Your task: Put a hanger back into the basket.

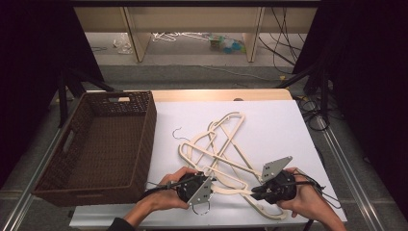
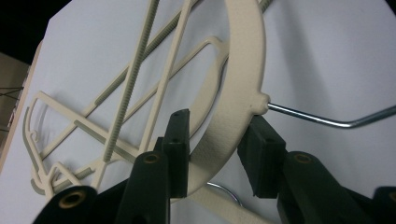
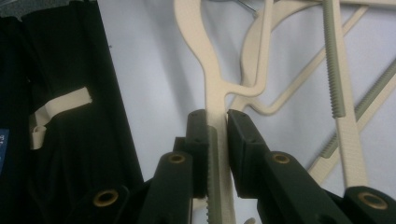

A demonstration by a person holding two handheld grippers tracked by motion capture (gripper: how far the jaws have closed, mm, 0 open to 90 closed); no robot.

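Both hands sit at the near table edge. Left gripper (image 1: pixel 204 185): jaws straddle the curved neck of a cream hanger (image 2: pixel 243 84); one pad touches it, the other stands off with a gap, so no clamp. Right gripper (image 3: pixel 217 126): jaws pinched tight on a thin arm of a cream hanger (image 3: pixel 210 79). The hanger pile (image 1: pixel 221 144) lies tangled on the white sheet (image 1: pixel 274 120), mid-table ahead of both grippers. Brown wicker basket (image 1: pixel 144 139) stands just left of the pile.
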